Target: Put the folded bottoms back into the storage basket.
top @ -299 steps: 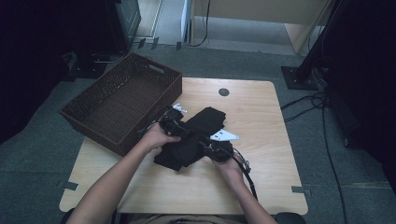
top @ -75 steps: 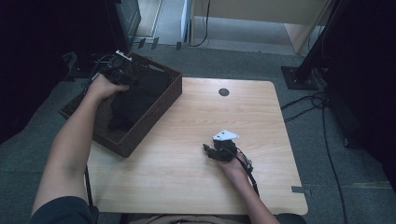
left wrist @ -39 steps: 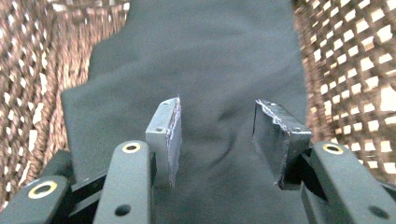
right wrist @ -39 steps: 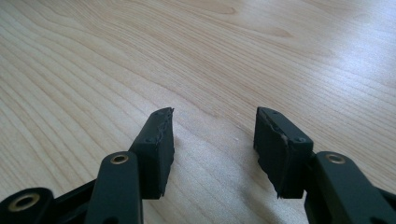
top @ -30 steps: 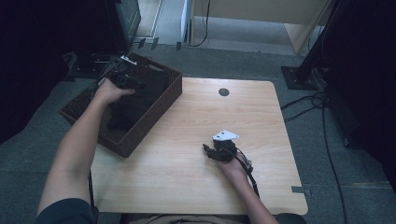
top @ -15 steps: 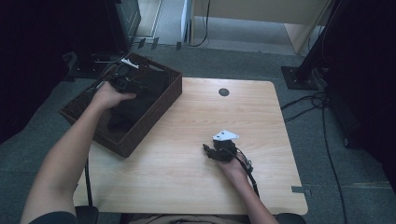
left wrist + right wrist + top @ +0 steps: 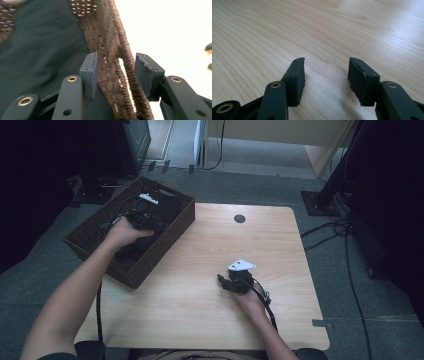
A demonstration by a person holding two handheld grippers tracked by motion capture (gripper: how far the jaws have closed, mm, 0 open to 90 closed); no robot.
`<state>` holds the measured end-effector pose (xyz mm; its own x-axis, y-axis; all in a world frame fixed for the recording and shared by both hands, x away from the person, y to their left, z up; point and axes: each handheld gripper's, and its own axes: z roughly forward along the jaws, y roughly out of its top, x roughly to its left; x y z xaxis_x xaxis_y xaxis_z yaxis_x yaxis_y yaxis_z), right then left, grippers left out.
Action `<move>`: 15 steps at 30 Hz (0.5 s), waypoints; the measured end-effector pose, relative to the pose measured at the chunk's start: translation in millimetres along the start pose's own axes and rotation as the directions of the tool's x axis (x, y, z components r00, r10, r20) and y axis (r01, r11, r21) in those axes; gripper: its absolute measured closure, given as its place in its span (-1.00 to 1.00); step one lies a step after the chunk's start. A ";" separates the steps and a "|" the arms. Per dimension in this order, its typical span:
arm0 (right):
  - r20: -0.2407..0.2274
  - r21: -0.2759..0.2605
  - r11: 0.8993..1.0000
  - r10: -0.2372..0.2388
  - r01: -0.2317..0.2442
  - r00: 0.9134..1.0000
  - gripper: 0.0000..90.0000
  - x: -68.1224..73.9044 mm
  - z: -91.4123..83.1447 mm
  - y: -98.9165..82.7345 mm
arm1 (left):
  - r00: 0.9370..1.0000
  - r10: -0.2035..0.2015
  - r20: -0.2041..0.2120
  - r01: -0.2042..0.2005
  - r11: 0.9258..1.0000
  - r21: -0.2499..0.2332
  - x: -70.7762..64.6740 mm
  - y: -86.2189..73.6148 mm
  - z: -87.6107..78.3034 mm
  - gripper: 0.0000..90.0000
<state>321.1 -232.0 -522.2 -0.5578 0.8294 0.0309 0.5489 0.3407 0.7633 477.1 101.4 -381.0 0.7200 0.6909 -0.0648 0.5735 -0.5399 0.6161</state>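
Note:
A dark garment [image 7: 169, 211] lies inside the brown wicker basket [image 7: 165, 245] at the table's left edge. My left gripper [image 7: 152, 222] hovers over the basket, near its table-side wall. In the left gripper view its jaws [image 7: 115, 72] stand apart astride the woven rim [image 7: 112, 50], not pressing it, with the garment [image 7: 45, 50] to their left. My right gripper [image 7: 222, 281] rests on the wooden table [image 7: 280, 240], right of centre. Its jaws [image 7: 325, 75] are open, with bare wood [image 7: 312, 30] between them.
A small dark round disc [image 7: 239, 218] is set in the tabletop near the far edge. Cables [image 7: 345, 235] run over the grey floor to the right. A dark stand [image 7: 325, 195] rises past the table's far right corner.
Ten seconds ago both grippers held the garment on the table; it now lies in the basket. Over the last second my left hand slid right and nearer, toward the basket's table-side wall. The right gripper stayed put.

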 end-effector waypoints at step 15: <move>0.000 -0.001 1.000 -0.001 0.001 1.000 0.06 -0.1 0.1 0.0 | 0.999 0.025 0.039 -0.028 0.996 0.079 -19.9 -13.2 23.3 0.31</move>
<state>321.2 -232.1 -522.2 -0.5587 0.8288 0.0301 0.5478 0.3415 0.7638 464.3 83.5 -406.1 0.7485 0.6583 -0.0798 0.5824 -0.5951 0.5538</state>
